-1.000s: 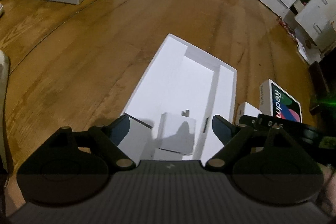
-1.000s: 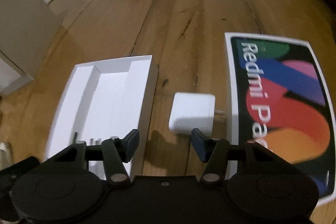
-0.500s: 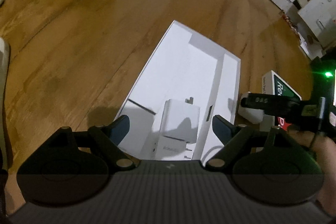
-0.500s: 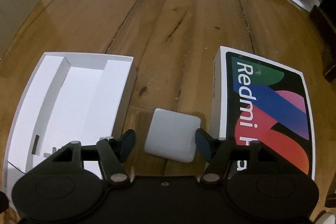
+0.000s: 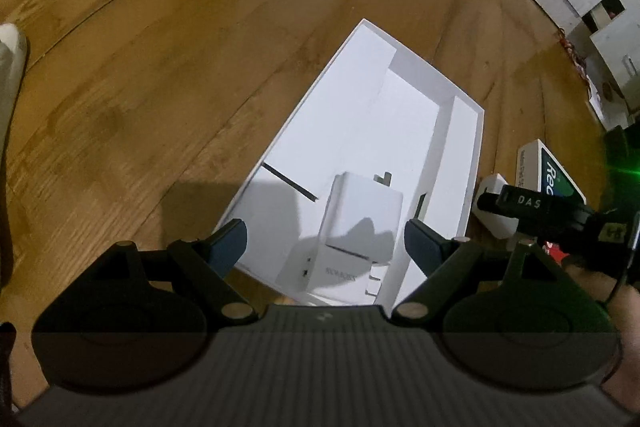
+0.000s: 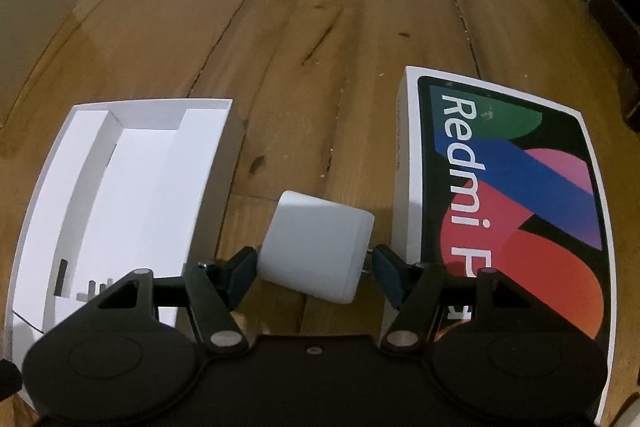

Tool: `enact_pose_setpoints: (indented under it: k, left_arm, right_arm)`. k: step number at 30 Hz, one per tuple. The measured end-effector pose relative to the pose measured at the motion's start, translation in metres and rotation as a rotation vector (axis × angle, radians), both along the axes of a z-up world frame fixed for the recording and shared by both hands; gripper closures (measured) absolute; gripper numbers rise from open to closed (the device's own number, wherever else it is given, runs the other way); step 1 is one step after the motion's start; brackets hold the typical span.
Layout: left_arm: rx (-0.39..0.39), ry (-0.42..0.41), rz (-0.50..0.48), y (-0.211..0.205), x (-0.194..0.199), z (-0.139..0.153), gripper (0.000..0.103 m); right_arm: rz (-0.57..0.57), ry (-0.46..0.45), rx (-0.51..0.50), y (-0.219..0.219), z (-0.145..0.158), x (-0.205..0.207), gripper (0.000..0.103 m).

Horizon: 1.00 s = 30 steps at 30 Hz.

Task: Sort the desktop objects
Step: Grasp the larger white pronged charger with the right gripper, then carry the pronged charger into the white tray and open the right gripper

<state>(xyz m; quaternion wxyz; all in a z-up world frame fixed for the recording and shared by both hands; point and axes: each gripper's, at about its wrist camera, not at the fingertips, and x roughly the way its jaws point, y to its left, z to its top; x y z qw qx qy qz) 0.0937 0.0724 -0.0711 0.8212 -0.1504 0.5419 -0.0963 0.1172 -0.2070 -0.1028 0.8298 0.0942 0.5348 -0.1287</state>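
With your right gripper (image 6: 314, 273) open astride the white charger (image 6: 318, 247), its prongs may snag; left gripper (image 5: 325, 241) open too.

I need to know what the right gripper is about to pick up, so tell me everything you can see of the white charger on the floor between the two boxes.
The charger is a small white block with rounded edges and a smooth, matte, plastic-looking shell. It rests on the wooden floor, slightly skewed, between the open white box and the colourful tablet box. Metal prongs stick out of its right side. The right gripper is open and straddles it; whether the fingertips touch it is unclear.
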Motion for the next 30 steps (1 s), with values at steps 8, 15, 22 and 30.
enact_pose_setpoints:
  k: [8,15,22,30]
  left_arm:
    - [0.018,-0.019,-0.020,-0.002,-0.003,0.009,0.017]
    - [0.012,-0.037,-0.013,0.001,-0.004,0.016,0.017]
    - [0.004,-0.010,0.038,0.014,0.000,0.010,0.017]
    - [0.000,-0.015,0.060,0.022,0.001,0.008,0.017]
  right_arm:
    - [0.014,-0.038,0.013,-0.001,0.000,-0.006,0.037]
    - [-0.045,-0.077,0.078,-0.011,0.002,-0.014,0.038]
    - [-0.138,-0.157,0.205,-0.025,0.005,-0.031,0.038]
    - [-0.079,-0.283,0.307,-0.009,0.021,-0.035,0.038]
